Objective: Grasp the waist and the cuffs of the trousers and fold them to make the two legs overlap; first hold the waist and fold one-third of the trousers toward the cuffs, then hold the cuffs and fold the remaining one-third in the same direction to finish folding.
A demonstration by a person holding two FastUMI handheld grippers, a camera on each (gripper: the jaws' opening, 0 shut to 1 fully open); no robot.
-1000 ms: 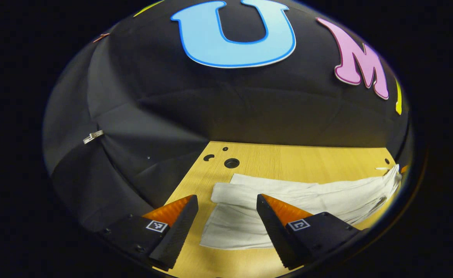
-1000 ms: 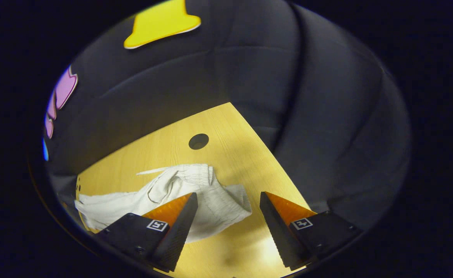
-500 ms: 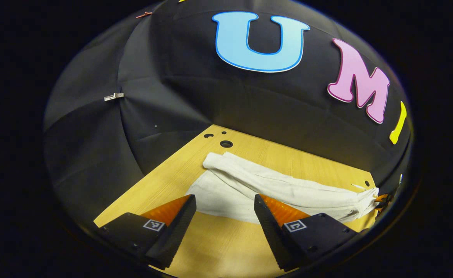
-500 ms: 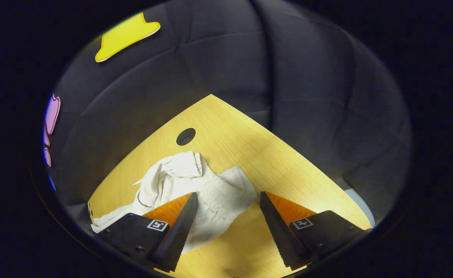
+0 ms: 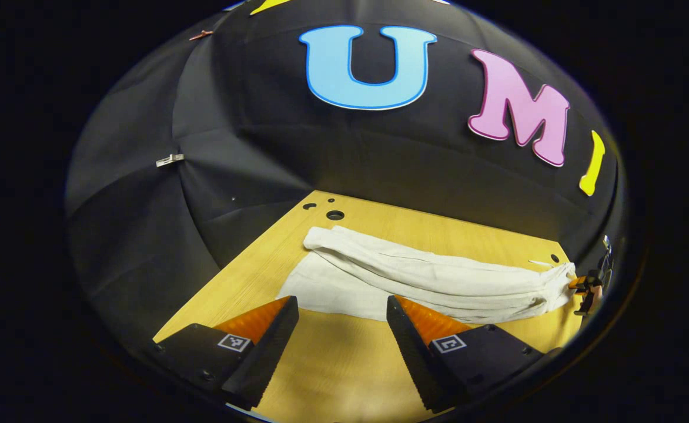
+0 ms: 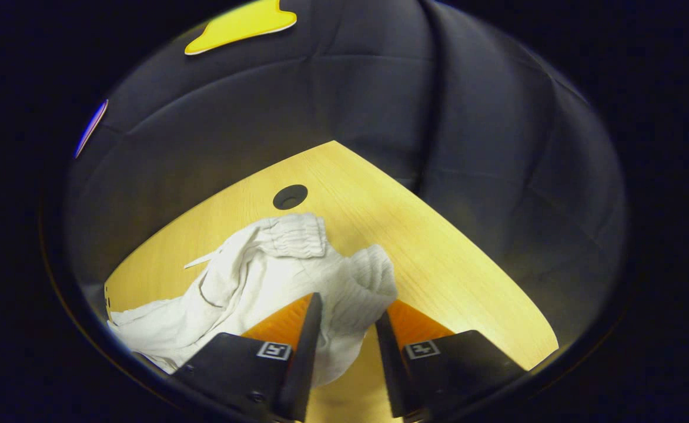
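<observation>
White trousers (image 5: 427, 276) lie stretched across the wooden table (image 5: 344, 364), leg ends at the left and bunched waist at the right. My left gripper (image 5: 341, 302) hangs open just short of the near leg's cuff edge, with nothing between its fingers. At the far right of the left gripper view, the right gripper (image 5: 585, 285) sits at the waist end. In the right gripper view the trousers (image 6: 250, 276) are crumpled, and the ribbed waistband (image 6: 374, 270) rises in a fold. My right gripper (image 6: 348, 305) is shut on that fold, cloth pinched between both fingers.
Small round holes (image 5: 335, 215) mark the table's far left corner near the cuffs. A larger hole (image 6: 290, 197) lies just beyond the waist. The black cloth wall closes in behind the table, with a metal clip (image 5: 169, 159) on it. Bare wood (image 6: 438, 252) lies right of the waist.
The right gripper's fingers have come together onto the waistband fold, which now stands higher. The left gripper stays open and has drawn back a little from the cuffs.
</observation>
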